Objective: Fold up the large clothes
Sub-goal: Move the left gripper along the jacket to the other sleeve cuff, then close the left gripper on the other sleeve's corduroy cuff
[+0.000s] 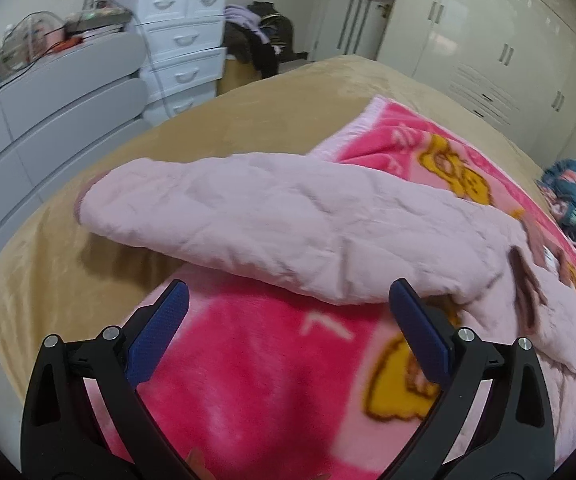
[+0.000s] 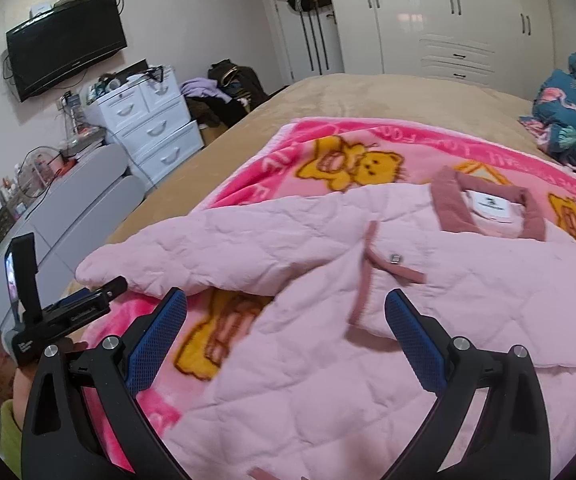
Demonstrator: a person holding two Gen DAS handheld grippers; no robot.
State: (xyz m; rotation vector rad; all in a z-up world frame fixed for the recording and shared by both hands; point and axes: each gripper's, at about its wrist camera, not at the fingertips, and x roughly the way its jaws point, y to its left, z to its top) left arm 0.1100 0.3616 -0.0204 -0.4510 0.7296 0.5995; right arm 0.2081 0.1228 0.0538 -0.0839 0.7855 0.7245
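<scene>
One pale pink quilted jacket [image 2: 307,248] spread on one pink bear blanket [image 2: 351,152], sleeve [image 1: 224,200] stretched left, two grippers, left gripper [image 1: 288,296] and right gripper [image 2: 286,300] both released, seemingly hovering near the jacket's near edge

Bare tan bed [image 2: 351,92] lies open beyond the pink blanket [image 2: 319,132]; a grey cabinet [image 1: 48,120] and white drawers [image 2: 156,132] line the left, dark bedding [image 2: 567,120] crowds the right.
</scene>
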